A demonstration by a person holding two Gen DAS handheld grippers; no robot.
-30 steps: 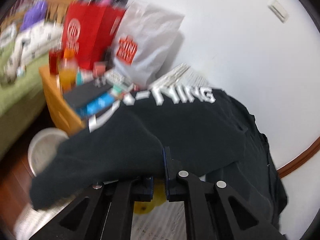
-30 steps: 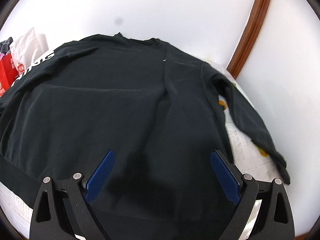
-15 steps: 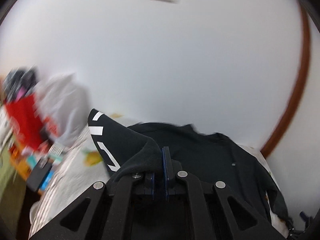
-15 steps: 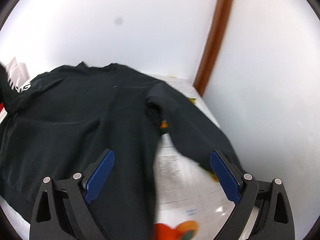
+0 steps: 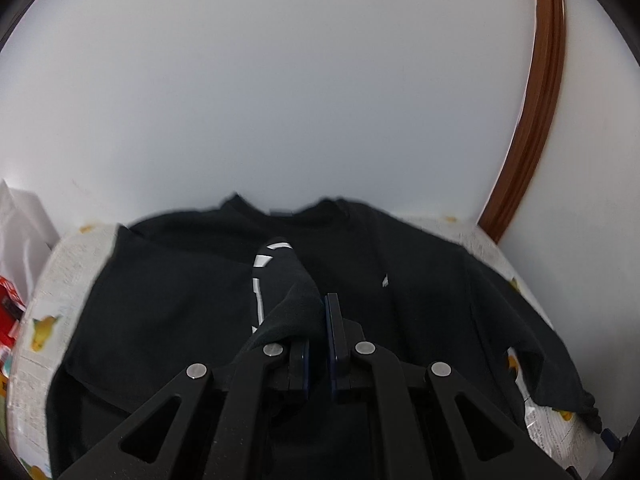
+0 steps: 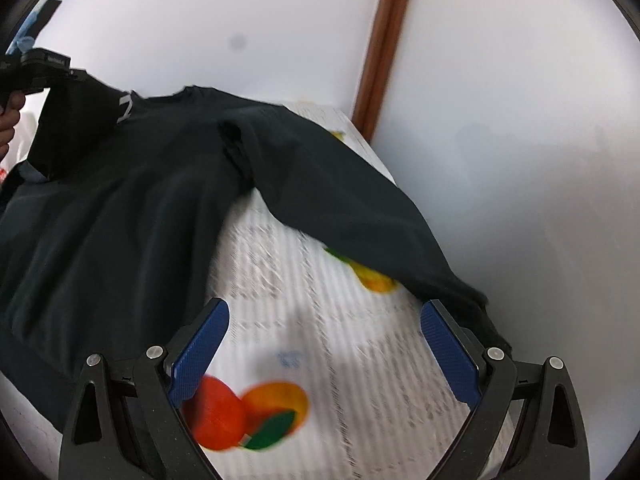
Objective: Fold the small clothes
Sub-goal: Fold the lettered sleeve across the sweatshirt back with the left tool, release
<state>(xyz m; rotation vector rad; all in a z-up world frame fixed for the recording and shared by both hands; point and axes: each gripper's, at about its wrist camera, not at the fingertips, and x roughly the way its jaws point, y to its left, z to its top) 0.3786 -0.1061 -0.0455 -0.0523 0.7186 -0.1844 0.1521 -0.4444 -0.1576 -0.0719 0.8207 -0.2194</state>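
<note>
The left tongs, pinching the lettered sleeve above the black sweatshirt spread on the fruit-print counter, may drop it crooked if the thin grip slips, while the spread, empty right tongs risk snagging the other sleeve.

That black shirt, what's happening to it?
A person is folding it with two hand-held grippers. The left gripper is shut on the lettered sleeve and holds it up over the middle of the black sweatshirt. The right gripper is open and empty above the fruit-print table cover, close to the other sleeve, which lies stretched out.
</note>
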